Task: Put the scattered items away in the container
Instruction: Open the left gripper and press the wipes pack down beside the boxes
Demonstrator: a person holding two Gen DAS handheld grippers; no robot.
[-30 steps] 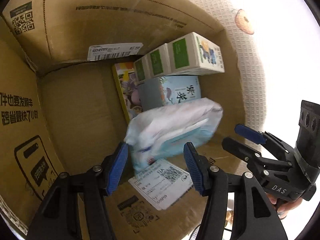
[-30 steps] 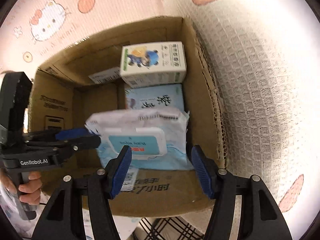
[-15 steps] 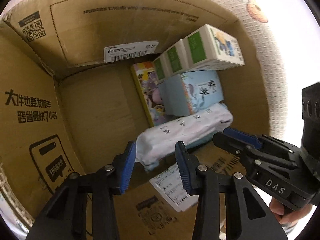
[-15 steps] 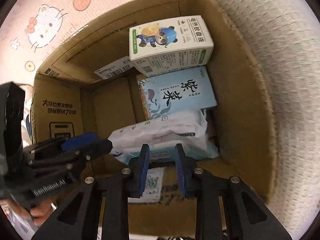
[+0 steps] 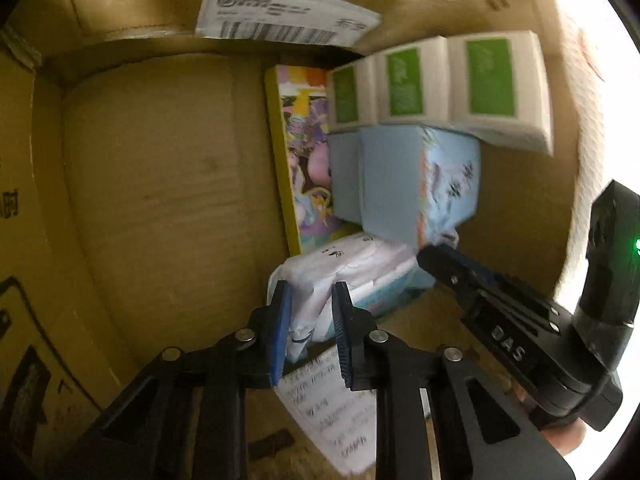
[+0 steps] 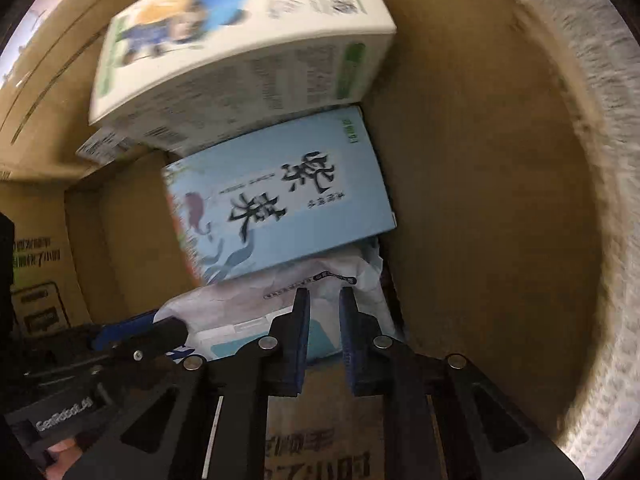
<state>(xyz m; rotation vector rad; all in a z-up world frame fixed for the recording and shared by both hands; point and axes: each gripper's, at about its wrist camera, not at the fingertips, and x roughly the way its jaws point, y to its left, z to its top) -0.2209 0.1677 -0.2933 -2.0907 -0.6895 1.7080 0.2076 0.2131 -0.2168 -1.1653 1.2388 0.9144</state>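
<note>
Inside the cardboard box (image 5: 152,200), the left gripper (image 5: 310,322) is closing on one end of the wipes pack (image 5: 352,276) (lying below the blue carton (image 5: 404,184)); the right gripper (image 6: 324,330), pressed together, pinches its other end.

A cardboard box (image 5: 152,200) is seen from inside; on its floor a wipes pack (image 5: 348,276) and a colourful book (image 5: 304,160) are laid at the right.

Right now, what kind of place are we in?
Probably a home, though both cameras look into a cardboard shipping box: courier label, packed cartons such as the blue carton, wipes pack. Outside, only quilted fabric.
</note>
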